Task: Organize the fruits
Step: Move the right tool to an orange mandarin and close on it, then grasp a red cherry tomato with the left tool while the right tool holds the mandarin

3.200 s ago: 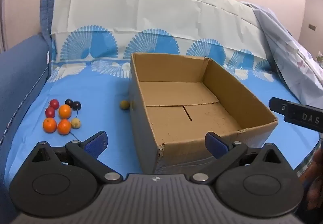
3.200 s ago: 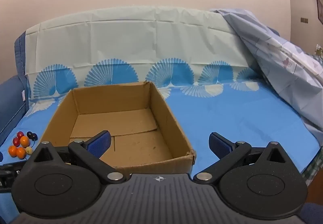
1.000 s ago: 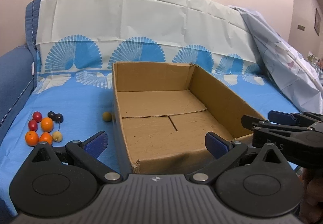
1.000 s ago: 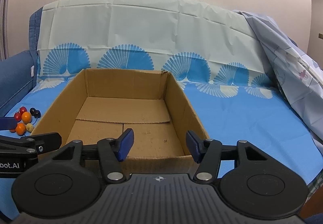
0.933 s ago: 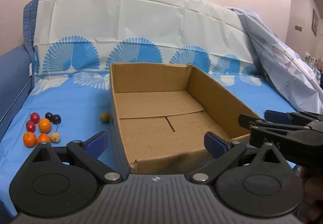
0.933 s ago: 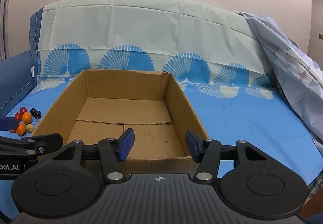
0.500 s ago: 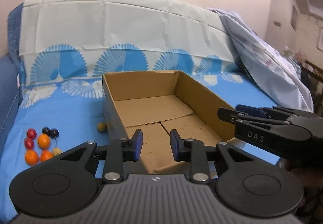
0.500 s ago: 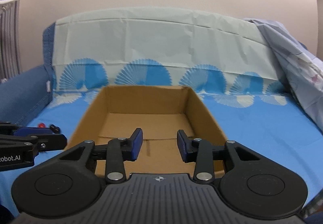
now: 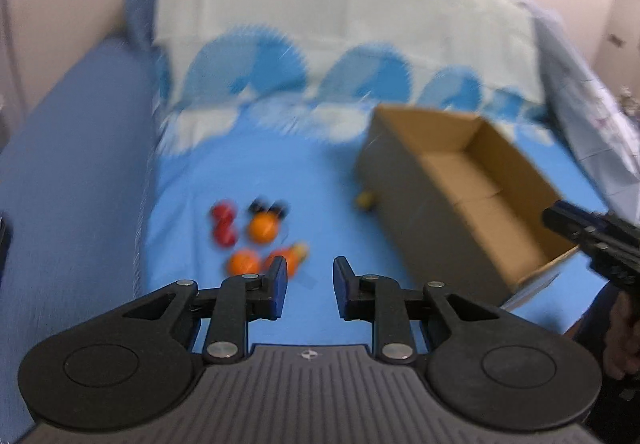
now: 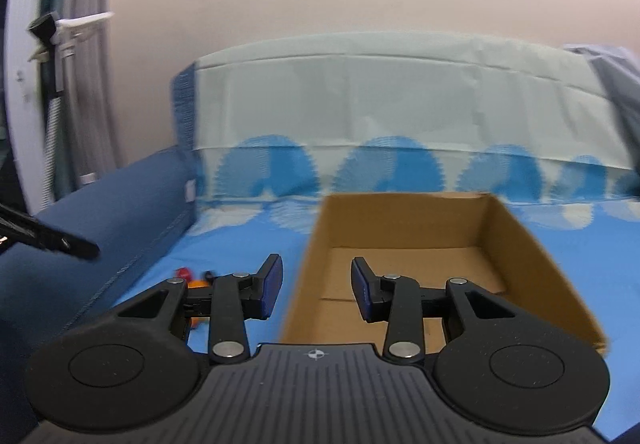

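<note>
Fingers (image 9: 280,276) of the left gripper (image 9: 310,286) stand a little apart and are closing, with nothing between them; only the blue sheet (image 9: 312,180) shows in the gap. This gripper points down at a small group of fruits (image 9: 256,240) that lie on the sheet just ahead of its tips. The picture is blurred, but one can tell two red fruits (image 9: 223,224) at the left of the group, an orange fruit (image 9: 262,228) beside them, two dark round fruits (image 9: 268,207) just behind that one, and two more orange fruits (image 9: 244,262) nearest to the fingers, one partly hidden behind the left finger. One small yellowish fruit (image 9: 366,199) lies apart from the group, just beside the near wall of the cardboard box (image 9: 404,180).

The box stands open on the sheet to the right of the fruits, and no fruit shows inside it. Behind it a pale cover with blue fan shapes (image 9: 340,28) rises along the back of the sofa, and a dark blue armrest (image 9: 76,148) runs along the left.

The right gripper (image 10: 316,286) has its fingers (image 10: 270,284) a little apart too, holding nothing. It hangs over the near left corner of the box (image 10: 404,236); through its gap one sees the box wall and the sheet. In its view the tip of the left gripper (image 10: 60,242) comes in from the left edge, and a few of the fruits (image 10: 192,278) show behind its left finger. In the left view the right gripper (image 9: 592,240) enters from the right edge, beside the box, with a hand (image 9: 622,332) below it.
</note>
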